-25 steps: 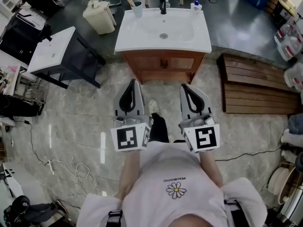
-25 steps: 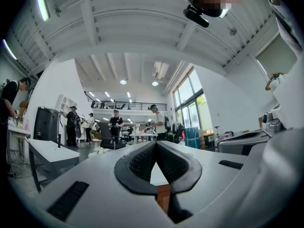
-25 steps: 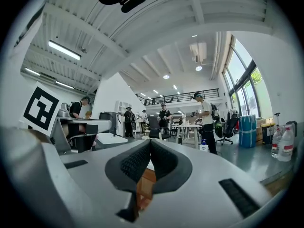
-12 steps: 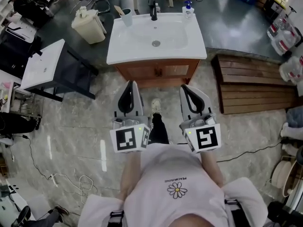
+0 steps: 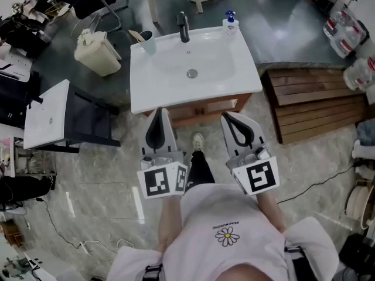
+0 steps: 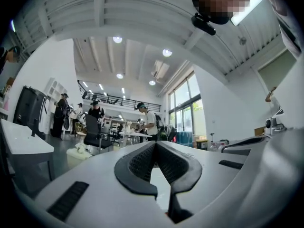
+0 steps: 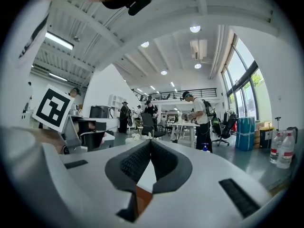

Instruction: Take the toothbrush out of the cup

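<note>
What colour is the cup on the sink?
Pale blue. The cup shows best in the head view.

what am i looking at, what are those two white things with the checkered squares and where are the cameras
There is no robot: a person stands before a white sink and holds a two-jaw gripper in each hand. The top-down picture comes from a camera on the person's head; the white wedges are the left gripper and right gripper, and the marker cubes are parts of them. The other two pictures come from a wide-angle camera on each gripper, looking along its jaws. In both, the dark pads meet with nothing between them: both are shut and empty. On the sink's back edge stand a cup with a toothbrush in it at the left, a faucet in the middle and a pump bottle at the right. Neither gripper is near the cup.
</note>
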Demonstrator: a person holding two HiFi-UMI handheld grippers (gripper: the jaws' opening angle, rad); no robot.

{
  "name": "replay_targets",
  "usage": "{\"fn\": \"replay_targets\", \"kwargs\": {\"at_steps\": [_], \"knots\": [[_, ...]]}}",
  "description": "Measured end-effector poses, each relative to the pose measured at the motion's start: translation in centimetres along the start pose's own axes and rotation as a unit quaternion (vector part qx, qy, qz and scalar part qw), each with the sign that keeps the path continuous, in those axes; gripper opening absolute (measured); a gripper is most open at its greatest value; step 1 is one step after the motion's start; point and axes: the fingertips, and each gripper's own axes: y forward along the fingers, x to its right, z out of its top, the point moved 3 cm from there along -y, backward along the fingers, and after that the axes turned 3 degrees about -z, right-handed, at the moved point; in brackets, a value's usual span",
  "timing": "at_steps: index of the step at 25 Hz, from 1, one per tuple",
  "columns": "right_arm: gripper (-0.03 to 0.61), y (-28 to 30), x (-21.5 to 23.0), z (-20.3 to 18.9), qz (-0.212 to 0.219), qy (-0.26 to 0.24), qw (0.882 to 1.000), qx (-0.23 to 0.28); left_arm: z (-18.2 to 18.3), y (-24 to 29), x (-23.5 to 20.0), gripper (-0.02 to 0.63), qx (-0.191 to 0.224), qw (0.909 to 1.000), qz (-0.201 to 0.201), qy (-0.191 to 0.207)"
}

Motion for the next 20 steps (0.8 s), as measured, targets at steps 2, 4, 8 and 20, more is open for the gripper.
{"fn": "replay_targets", "kwargs": {"at_steps": [2, 4, 8, 20], "knots": [[0.012, 2.7, 0.9, 0.3, -0.008, -0.005, 1.0, -0.006, 0.4, 2.9, -1.3, 0.015, 0.006, 0.9999, -0.008, 0.0], [0.012, 5.8, 1.9, 0.8, -0.015, -0.011, 1.0, -0.008, 0.9, 5.9, -2.7, 0.015, 0.01, 0.9998, -0.018, -0.001], [0.012, 12.5, 3.2, 1.6, -0.019, -0.013, 1.0, -0.011, 1.5, 11.1, -5.4, 0.015, 0.009, 0.9994, -0.032, -0.007], [0.012, 28.8, 7.3, 2.2, -0.041, -0.016, 0.999, -0.01, 0.5, 24.8, -15.1, 0.015, -0.006, 0.9993, -0.037, -0.01]]}}
